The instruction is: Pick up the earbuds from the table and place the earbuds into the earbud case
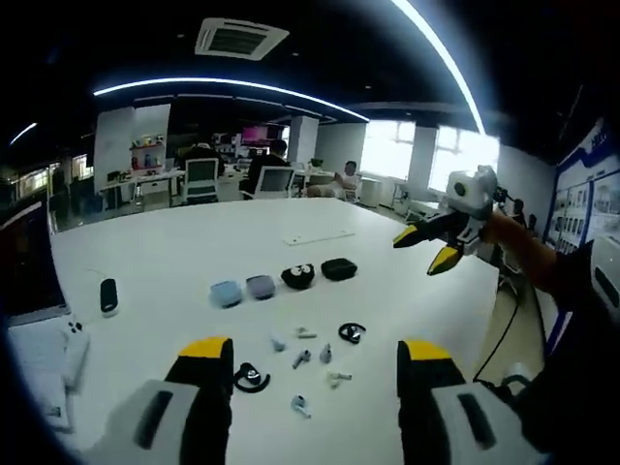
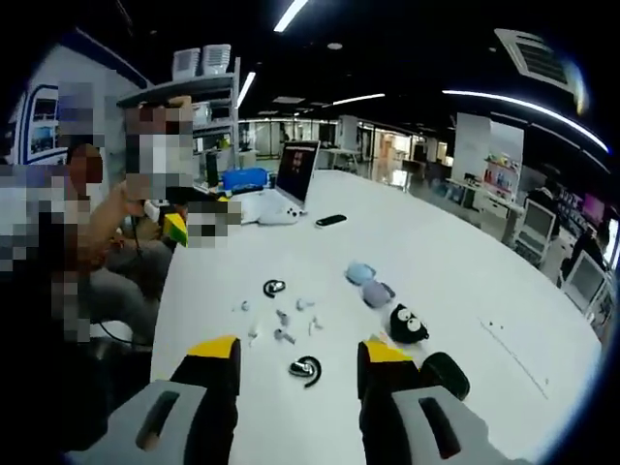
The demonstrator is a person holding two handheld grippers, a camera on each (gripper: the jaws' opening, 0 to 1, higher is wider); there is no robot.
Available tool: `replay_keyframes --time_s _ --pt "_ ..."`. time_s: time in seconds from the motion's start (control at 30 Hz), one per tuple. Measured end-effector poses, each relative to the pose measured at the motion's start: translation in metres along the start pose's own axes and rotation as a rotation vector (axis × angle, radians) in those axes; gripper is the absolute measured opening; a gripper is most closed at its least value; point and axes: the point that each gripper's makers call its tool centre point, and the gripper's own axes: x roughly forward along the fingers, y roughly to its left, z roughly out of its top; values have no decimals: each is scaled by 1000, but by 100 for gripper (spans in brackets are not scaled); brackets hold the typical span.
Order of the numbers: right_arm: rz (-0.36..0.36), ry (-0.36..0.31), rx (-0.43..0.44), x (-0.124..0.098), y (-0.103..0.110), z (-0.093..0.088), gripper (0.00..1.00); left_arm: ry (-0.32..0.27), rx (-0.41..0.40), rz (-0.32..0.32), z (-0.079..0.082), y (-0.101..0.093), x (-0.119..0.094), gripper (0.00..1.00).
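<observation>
Several small white and grey earbuds (image 1: 302,359) lie scattered on the white table (image 1: 194,242), along with two black ear-hook earbuds (image 1: 250,378) (image 1: 352,332). Behind them stands a row of cases: light blue (image 1: 226,293), lavender (image 1: 260,286), black with eyes (image 1: 297,277) and plain black (image 1: 339,269). My left gripper (image 1: 312,354) hangs open above the earbuds, holding nothing. My right gripper (image 1: 427,248) is raised at the right with its jaws apart. In the right gripper view it (image 2: 298,351) is open over a black ear-hook earbud (image 2: 305,368), near the eyed case (image 2: 408,325).
A laptop (image 2: 295,174) and a dark phone (image 2: 330,220) sit at one end of the table, and a small black cylinder (image 1: 108,295) and a white sheet (image 1: 318,235) also lie on it. A person sits at the table's edge (image 2: 165,320). Office desks and chairs (image 1: 199,179) stand beyond.
</observation>
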Motion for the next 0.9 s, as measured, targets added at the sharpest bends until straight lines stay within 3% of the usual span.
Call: replay_keyframes --time_s 0.43,0.9 --pt "-42 -16 -66 57 -42 36 41 10 -47 -24 -4 26 39 69" --pt "-26 47 -76 118 -92 34 32 52 -108 -47 -17 61 90 69"
